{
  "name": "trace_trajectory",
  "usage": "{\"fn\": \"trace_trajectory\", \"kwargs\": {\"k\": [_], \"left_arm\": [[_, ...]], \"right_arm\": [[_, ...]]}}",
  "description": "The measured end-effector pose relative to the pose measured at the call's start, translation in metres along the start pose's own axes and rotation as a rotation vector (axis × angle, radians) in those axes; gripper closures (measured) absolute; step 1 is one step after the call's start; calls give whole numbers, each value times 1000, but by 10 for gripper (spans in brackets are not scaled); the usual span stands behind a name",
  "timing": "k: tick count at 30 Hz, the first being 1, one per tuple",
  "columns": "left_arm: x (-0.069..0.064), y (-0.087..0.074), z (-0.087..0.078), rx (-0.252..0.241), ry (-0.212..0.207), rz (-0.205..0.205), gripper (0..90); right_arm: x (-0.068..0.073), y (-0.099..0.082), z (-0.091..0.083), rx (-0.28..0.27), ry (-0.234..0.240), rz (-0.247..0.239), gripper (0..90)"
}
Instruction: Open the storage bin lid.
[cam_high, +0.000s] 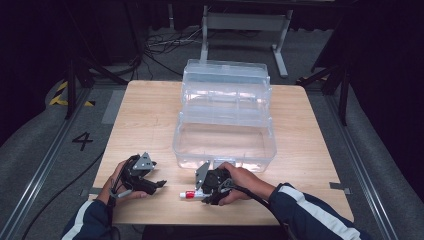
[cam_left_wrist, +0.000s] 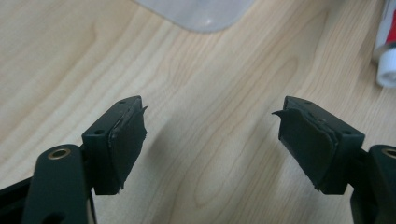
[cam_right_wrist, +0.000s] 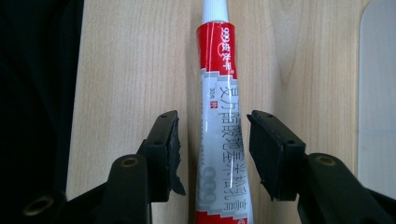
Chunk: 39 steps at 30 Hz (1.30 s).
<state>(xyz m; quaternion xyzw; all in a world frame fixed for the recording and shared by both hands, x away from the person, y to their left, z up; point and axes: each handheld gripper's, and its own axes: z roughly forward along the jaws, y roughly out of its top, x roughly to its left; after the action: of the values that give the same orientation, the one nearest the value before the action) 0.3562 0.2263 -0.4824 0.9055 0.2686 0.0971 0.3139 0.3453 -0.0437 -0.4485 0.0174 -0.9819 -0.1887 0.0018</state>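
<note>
While the tube lies flat near the front edge: both grippers sit low over the table (cam_high: 150, 115), no grip made.

Tube, place: ointment tube (cam_right_wrist: 219, 140) lies lengthwise between the right gripper's jaws, white cap pointing away from the camera; in the high view the ointment tube (cam_high: 190, 195) rests just in front of the clear plastic box (cam_high: 225, 135), apart from it.

Right gripper, state: right gripper (cam_right_wrist: 212, 140) stands with jaws spread either side of the tube; a strip of wood shows at each pad, so no pinch yet.

Left gripper, state: left gripper (cam_left_wrist: 210, 135) is wide open over bare wood, nothing between the jaws.

Handling, judged: light, soft-walled, glossy skin; likely to dent and squirm under a hard squeeze, and to roll if nudged.

Where to hold, judged: mid-body on the grey printed band, across the width; avoid the cap end, which is narrow and round.

Right gripper view adds: print, red band, pad-to-tube gaps.

Left gripper view adds: cap end of the tube at its right edge, a rounded corner of the box at its top.

High view adds: box open with lid tipped back, interior empty; both hands and their spacing.
</note>
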Motion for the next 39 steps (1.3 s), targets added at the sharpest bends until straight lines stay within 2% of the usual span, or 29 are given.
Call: {"fn": "trace_trajectory", "kwargs": {"k": [3, 6, 9, 13, 19, 22, 26, 31, 39], "left_arm": [[3, -2, 2, -19, -27, -32, 223], [2, -3, 5, -36, -23, -39, 182], [2, -5, 5, -48, -24, -34, 171], [2, -5, 5, -56, -29, -32, 170], [3, -7, 5, -62, -27, -27, 170], [3, -7, 5, -68, -30, -29, 170], [2, -6, 5, -61, -24, -34, 168], [2, -6, 6, -62, -25, -34, 166], [2, -6, 6, -63, -25, -36, 165]], "right_arm": [[-1, 4, 2, 20, 11, 1, 539], [-3, 8, 6, 47, 25, 1, 553], [-4, 11, 9, 72, 33, 14, 553], [-8, 14, 11, 79, 35, 13, 560], [-8, 24, 14, 121, 18, 15, 591], [-7, 26, 14, 126, 20, 14, 616], [-5, 28, 14, 128, 22, 0, 697], [-4, 25, 13, 122, 21, 3, 703], [-3, 9, 7, 110, 11, 18, 705]]}}
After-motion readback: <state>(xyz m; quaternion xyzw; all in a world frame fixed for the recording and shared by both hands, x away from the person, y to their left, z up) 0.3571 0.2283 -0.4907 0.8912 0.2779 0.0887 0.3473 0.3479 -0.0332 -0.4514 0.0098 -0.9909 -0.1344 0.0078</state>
